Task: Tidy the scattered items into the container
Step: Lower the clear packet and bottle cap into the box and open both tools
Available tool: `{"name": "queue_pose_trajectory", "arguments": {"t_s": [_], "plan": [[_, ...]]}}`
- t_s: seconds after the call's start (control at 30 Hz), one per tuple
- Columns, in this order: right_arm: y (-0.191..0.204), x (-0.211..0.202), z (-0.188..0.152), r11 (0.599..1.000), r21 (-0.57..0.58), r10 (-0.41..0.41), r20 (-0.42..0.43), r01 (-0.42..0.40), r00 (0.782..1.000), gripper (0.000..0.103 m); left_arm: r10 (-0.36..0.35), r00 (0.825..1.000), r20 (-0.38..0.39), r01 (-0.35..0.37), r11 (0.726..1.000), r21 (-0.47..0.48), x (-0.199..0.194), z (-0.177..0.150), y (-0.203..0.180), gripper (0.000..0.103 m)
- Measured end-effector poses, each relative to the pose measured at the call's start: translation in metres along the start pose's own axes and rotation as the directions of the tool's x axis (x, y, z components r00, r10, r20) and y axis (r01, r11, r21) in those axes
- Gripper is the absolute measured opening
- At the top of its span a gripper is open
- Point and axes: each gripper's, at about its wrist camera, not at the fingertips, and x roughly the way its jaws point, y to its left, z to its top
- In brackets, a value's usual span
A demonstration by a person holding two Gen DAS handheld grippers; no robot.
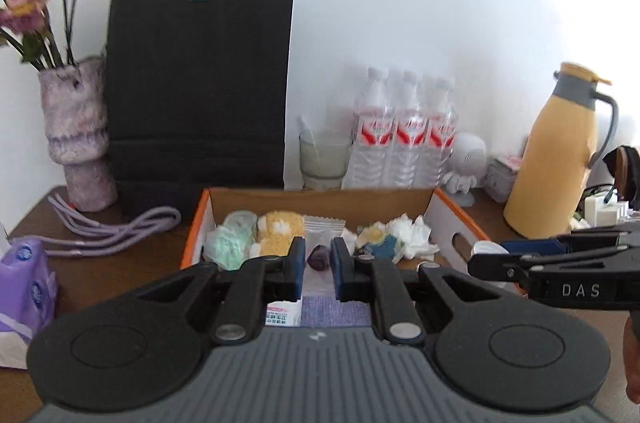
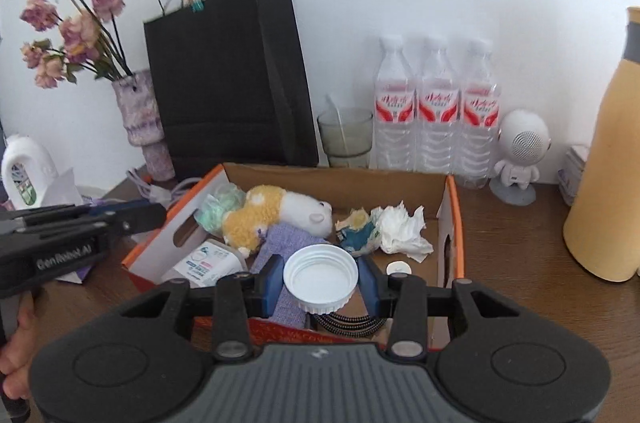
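**Desk:** What holds the frame, biggest thing first?

**Photographer:** The cardboard box [image 2: 336, 183], orange-edged, sits on the wooden table [image 2: 520, 243] in front of a black paper bag [image 2: 228, 75] and three water bottles [image 2: 436, 111]. Inside the box lie a plush toy [image 2: 276, 215], a purple cloth [image 2: 288, 243], crumpled tissue [image 2: 404, 227] and a small white pack [image 2: 208, 263].

**Desk:** And the hands?

**Photographer:** The right gripper [image 2: 320, 281] hovers over the box's near edge, its blue pads closed on a white lid [image 2: 320, 277], hollow side up. The left gripper [image 1: 316, 261] hangs above the box too, fingers parted with nothing between them; a dark purple item [image 1: 319, 257] lies in the box beyond the gap.

**Desk:** How should the drop go?

**Photographer:** By my reading, the lid is already over the box's interior, so the step is release. Best to carry it a touch further in from the near edge, lower it toward the cloth, then open gently so it doesn't bounce or roll out. The left gripper, near the box's left wall, should keep clear.
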Motion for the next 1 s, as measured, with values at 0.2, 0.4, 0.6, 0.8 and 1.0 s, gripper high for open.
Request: {"name": "queue_pose_trajectory", "arguments": {"t_s": [0.2,0.4,0.6,0.8,1.0], "plan": [[-0.020,0.087,0.023,0.998,0.026,-0.057,-0.226,0.064,0.973,0.039,0.007,0.981,-0.196,-0.013,1.000,-0.028,0.083,-0.007,0.007,0.015],[-0.020,0.132,0.018,0.996,0.001,-0.081,-0.358,0.087,0.930,0.041,0.009,0.962,-0.272,-0.009,1.000,0.002,0.109,-0.005,0.005,0.016],[-0.023,0.121,0.025,0.997,0.025,-0.065,-0.367,0.080,0.928,0.048,-0.031,0.951,-0.308,0.008,0.997,-0.077,0.102,0.001,0.014,0.037],[-0.037,0.072,0.043,0.991,0.067,-0.089,-0.302,0.115,0.949,0.058,0.011,0.961,-0.277,-0.031,0.997,-0.067,0.065,0.022,0.014,0.072],[-0.052,0.002,0.031,0.990,0.029,-0.128,-0.202,0.136,0.971,0.075,0.066,0.973,-0.222,-0.066,0.998,0.010,0.009,0.006,0.015,0.087]]}}
